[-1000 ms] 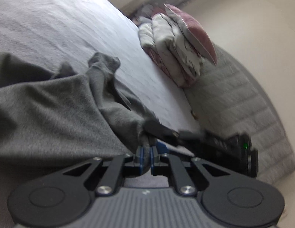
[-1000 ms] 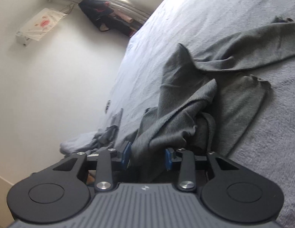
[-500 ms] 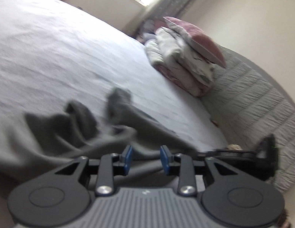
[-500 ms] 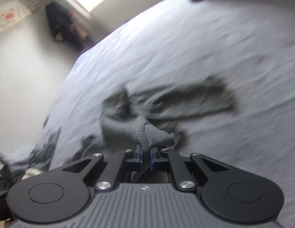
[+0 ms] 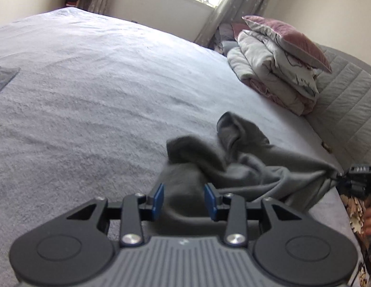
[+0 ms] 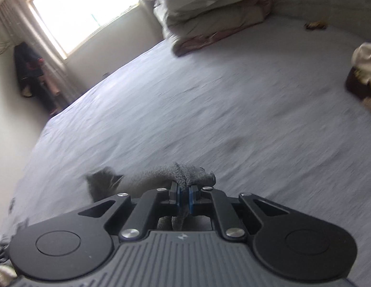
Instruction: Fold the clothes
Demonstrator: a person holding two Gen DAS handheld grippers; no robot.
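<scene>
The grey garment (image 5: pixel 252 165) lay rumpled on the bed (image 5: pixel 101 100), near you and toward the right, unfolded and bunched into ridges. Far right, a stack of folded bedding (image 5: pixel 274 71) with a pink pillow (image 5: pixel 285 38) on top sat well clear of your work.

Your right gripper (image 6: pixel 183 197) had its jaws pinched nearly together on a tuft of the garment's edge, and in the left wrist view you could see that corner drawn taut off to the right. Your left gripper (image 5: pixel 184 201) had its jaws wide apart, straddling a hump of the cloth without clamping it.

To do this well, you needed the left jaws to settle on a true edge or corner, not a thick mid-panel bunch, so the cloth could be spread flat between both hands. You wanted tension even, since a lopsided pull would likely twist it. The right wrist view was blurred, so the tuft's exact place on the garment could not be told.
</scene>
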